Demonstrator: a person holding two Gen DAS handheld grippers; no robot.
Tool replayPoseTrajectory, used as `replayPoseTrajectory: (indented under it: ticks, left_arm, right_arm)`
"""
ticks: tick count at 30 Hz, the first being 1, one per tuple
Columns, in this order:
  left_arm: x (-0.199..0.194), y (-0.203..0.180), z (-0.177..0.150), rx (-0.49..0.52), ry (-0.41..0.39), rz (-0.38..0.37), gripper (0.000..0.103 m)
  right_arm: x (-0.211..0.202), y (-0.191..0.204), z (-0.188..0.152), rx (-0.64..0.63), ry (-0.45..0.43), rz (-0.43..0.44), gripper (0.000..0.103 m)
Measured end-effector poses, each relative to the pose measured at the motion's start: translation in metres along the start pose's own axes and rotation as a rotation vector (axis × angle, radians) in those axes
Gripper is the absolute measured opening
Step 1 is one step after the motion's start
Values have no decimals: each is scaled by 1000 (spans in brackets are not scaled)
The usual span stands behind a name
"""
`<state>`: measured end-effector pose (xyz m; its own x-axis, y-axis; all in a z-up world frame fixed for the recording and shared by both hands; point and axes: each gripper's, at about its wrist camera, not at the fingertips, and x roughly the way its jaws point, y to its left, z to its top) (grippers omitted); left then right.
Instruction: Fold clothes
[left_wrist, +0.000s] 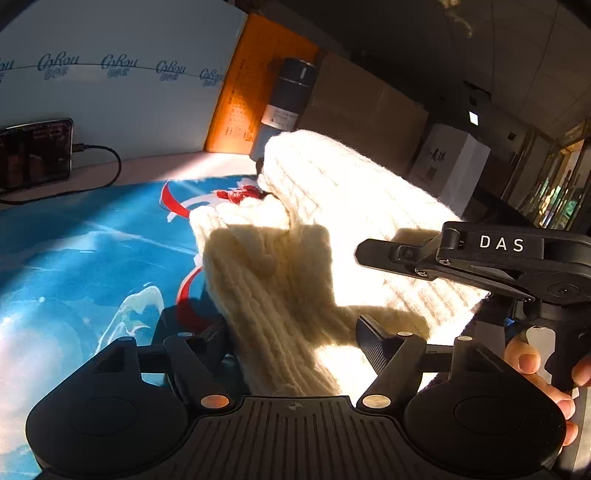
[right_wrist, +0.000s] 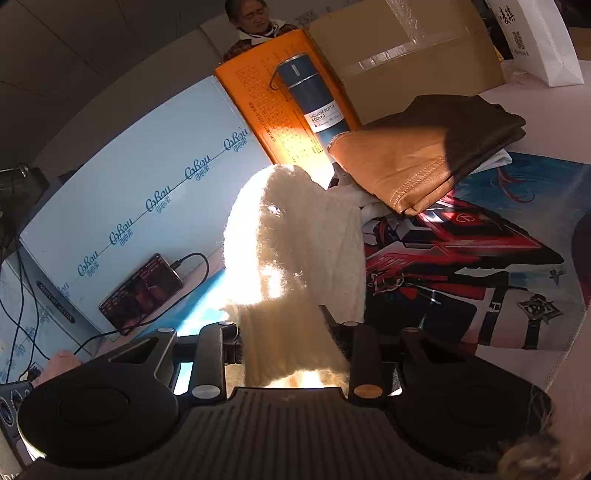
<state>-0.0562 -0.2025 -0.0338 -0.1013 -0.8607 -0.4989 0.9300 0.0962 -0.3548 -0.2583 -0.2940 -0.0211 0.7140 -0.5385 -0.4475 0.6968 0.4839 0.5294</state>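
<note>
My right tool (right_wrist: 291, 332) is clamped on the cream knit sweater (right_wrist: 295, 251): the ribbed fabric passes between its two fingers and rises in a lit fold toward 12 o'clock in the right wrist view. My left tool (left_wrist: 291, 332) stands wide, its fingers either side of the same sweater (left_wrist: 314, 236), the knit lying between them; I cannot tell whether either finger touches it. In the left wrist view my right tool (left_wrist: 373, 251) shows at 3 o'clock, marked "DAS", over the sweater's right edge, with my right hand (left_wrist: 543, 373) on its handle at 4 o'clock.

The sweater lies on a printed mat (left_wrist: 81, 258), blue at 9 o'clock in the left view, red and black (right_wrist: 461, 266) at 3 o'clock in the right view. The mat covers a pale surface (right_wrist: 554, 122).

A folded brown garment (right_wrist: 424, 155) sits at 1 o'clock in the right view, on white cloth. A blue vacuum bottle (right_wrist: 314, 103) stands just behind it, against an orange box (right_wrist: 255, 96). A cardboard box (right_wrist: 413, 44) and a white bag (right_wrist: 543, 40) are at 1 to 2 o'clock. A phone (right_wrist: 142, 291) with a cable leans on a pale blue panel (right_wrist: 147, 166) at 9 o'clock. A person (right_wrist: 255, 22) is visible at 12 o'clock.
</note>
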Motion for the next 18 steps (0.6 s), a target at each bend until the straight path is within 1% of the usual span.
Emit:
replayPoseTrajectory:
  ticks: [2, 3, 4, 5, 9, 12, 15, 17, 18]
  left_arm:
    - [-1, 6, -1, -31, 0, -42, 38]
    - [-3, 9, -2, -49, -3, -62, 33]
    - [-5, 10, -2, -60, -12, -72, 24]
    - [-8, 11, -3, -66, -27, -65, 16]
    - [-26, 15, -4, -71, -82, -30, 13]
    - [-48, 19, -3, -26, -144, 17, 13]
    - [-74, 32, -1, -41, -210, 47, 13]
    - [-90, 43, -2, -50, -246, 82, 13]
    - [-95, 48, -4, -54, -249, 101, 13]
  right_arm:
    - [2, -7, 0, 36, 1, 4, 25]
    - [3, -8, -1, 49, 1, 15, 24]
    - [3, -8, -2, 55, 2, 25, 24]
    - [3, -7, -2, 59, 3, 35, 23]
    - [6, 8, -4, 56, 11, 101, 22]
    - [7, 19, -5, 70, 32, 180, 22]
    - [9, 23, -8, 88, 57, 261, 21]
    - [12, 18, -7, 125, 85, 281, 21]
    - [12, 14, -6, 140, 89, 284, 21]
